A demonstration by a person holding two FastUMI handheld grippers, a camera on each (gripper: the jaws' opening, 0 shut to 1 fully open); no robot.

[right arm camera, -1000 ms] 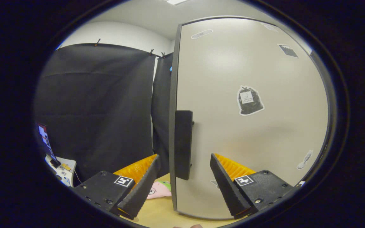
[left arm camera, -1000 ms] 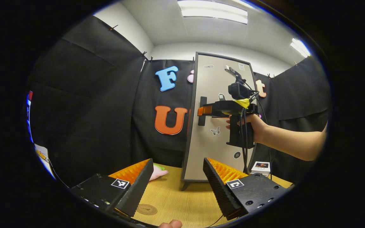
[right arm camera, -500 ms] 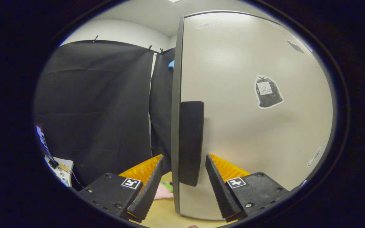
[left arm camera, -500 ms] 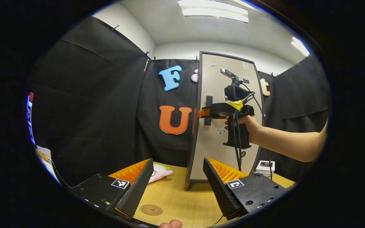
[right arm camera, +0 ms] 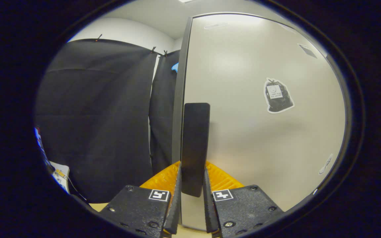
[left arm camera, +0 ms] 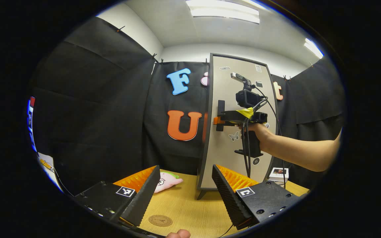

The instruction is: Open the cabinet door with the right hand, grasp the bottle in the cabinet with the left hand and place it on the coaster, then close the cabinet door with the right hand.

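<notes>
Tall beige cabinet door with dark frame point(left arm camera: 236, 132): upright, centre-right of the left gripper view; stands shut, so the bottle behind it is hidden.

Black upright bar handle point(right arm camera: 194, 145): on the door's left edge, centre of the right gripper view.

Right gripper point(right arm camera: 191, 198): bottom centre of the right gripper view; both fingers pressed against the handle's lower end, one on each side. In the left gripper view it sits mid-frame at the handle point(left arm camera: 222, 119), held by a hand point(left arm camera: 258, 132) reaching in from the right.

Left gripper point(left arm camera: 183, 191): bottom of the left gripper view, jaws wide apart, nothing between them, above the table.

Light wooden table point(left arm camera: 190, 205): lower centre.

Round brown coaster point(left arm camera: 160, 220): flat on the table, lower centre, between the left gripper's fingers in the frame.

Pink plush toy with green part point(left arm camera: 167, 180): on the table, left of the cabinet's foot.

Small white box point(left arm camera: 278, 173): lower right, beside the cabinet.
</notes>
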